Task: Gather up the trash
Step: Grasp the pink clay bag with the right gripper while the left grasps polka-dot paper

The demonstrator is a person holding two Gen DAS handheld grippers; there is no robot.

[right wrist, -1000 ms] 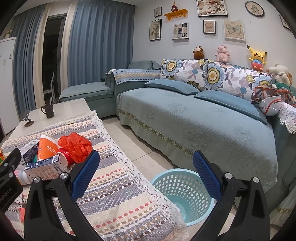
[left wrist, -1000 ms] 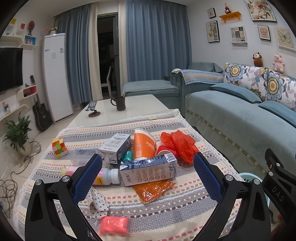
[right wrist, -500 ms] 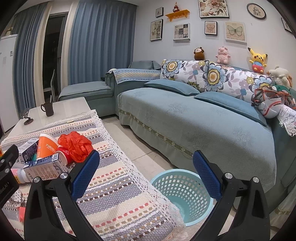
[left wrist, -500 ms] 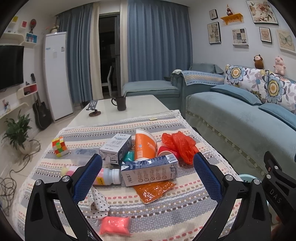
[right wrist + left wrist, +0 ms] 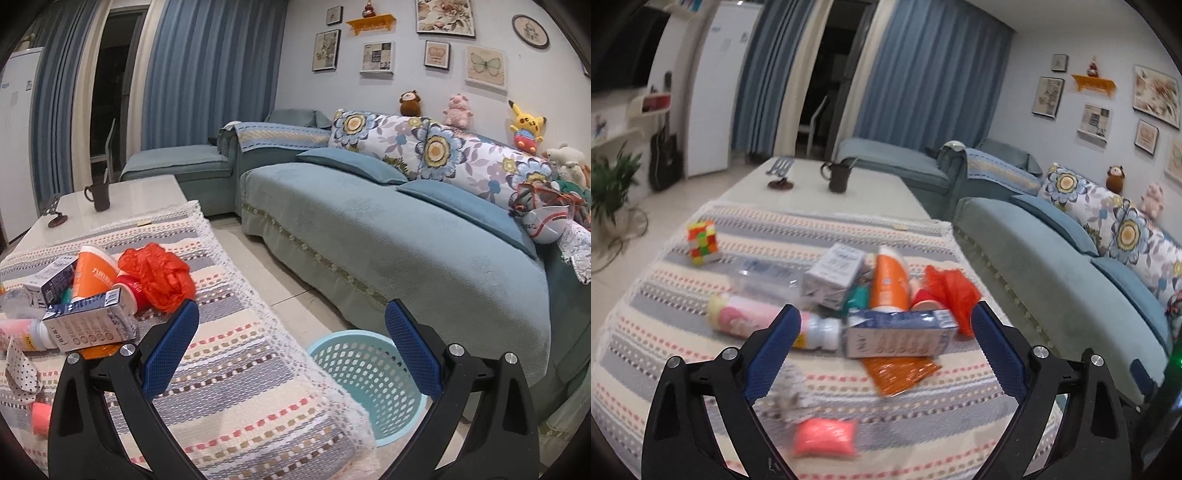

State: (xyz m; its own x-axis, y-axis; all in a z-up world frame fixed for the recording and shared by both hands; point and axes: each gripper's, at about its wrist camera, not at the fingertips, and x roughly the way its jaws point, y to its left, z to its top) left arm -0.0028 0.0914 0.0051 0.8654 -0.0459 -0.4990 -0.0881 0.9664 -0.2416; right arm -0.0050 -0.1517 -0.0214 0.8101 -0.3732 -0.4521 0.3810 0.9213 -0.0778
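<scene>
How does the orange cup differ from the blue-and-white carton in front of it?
The orange cup is round and tapered; the blue-and-white carton is a long rectangular box. The cup's long axis points away from the camera, while the carton lies crosswise, nearer the open left claw. Both lie on their sides on the striped tablecloth, within the trash pile.

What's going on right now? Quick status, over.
Left gripper open, empty, above blue carton. Right gripper open, empty. Trash pile on striped cloth; basket on floor beside table. Nothing blocking.
</scene>
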